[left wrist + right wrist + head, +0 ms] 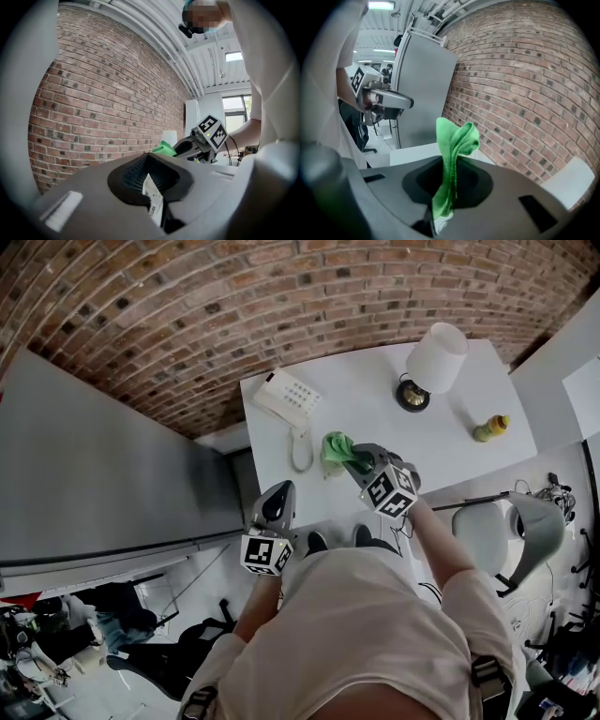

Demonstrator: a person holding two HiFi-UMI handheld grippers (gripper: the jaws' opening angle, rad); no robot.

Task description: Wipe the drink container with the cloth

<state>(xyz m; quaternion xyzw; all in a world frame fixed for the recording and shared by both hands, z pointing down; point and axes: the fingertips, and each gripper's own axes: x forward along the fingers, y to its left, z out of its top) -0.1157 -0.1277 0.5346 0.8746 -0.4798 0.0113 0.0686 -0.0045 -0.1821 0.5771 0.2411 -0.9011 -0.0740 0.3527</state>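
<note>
cloth [453, 152] in right gripper [355, 459] — bottle [491, 428] well apart

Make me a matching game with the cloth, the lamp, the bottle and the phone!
Things:
A. cloth
B. lamp
C. bottle
D. telephone

Matches:
1. white shade, dark base
2. green, pinched in the right gripper
3. yellowish, near the right end of the table
4. white, with a looped cord beside it

Pairs: A-2, B-1, C-3, D-4
</note>
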